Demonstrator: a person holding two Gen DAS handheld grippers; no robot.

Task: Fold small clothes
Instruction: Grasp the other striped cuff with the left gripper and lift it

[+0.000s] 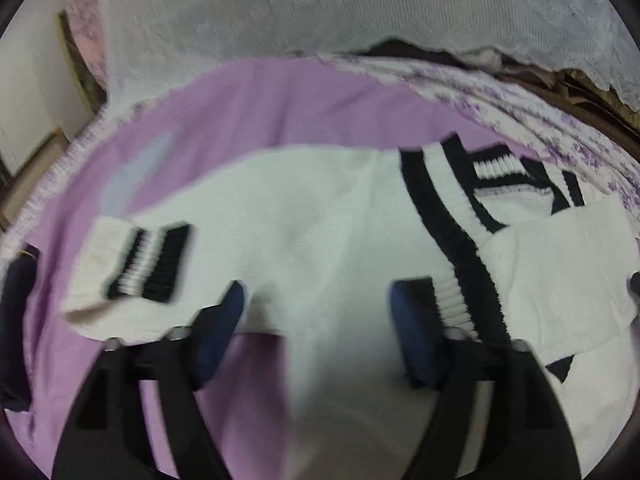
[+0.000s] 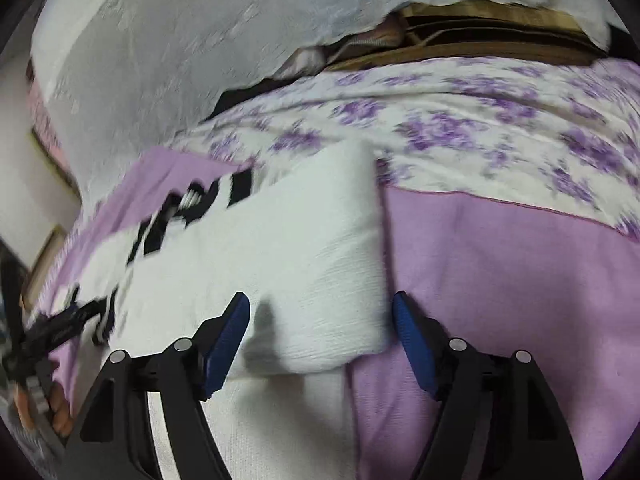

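Note:
A small white knit sweater (image 1: 320, 216) with black-and-white ribbed trim lies flat on a lilac sheet (image 1: 248, 112). Its V-neck collar (image 1: 440, 208) is at the right, and a striped cuff (image 1: 148, 264) is folded in at the left. My left gripper (image 1: 318, 296) hovers open over the sweater's near edge, its blue pads apart and clear of the cloth. In the right wrist view a folded white sleeve (image 2: 312, 248) lies over the body. My right gripper (image 2: 320, 304) stands open astride the sleeve's near end, its pads not pressing on it.
A purple-flowered cloth (image 2: 460, 128) borders the lilac sheet (image 2: 500, 280) at the back. White lace fabric (image 1: 320, 12) hangs behind it over wooden furniture (image 2: 480, 40). A dark blue garment (image 1: 16, 320) lies at the left edge. A hand (image 2: 60, 420) shows at the far left.

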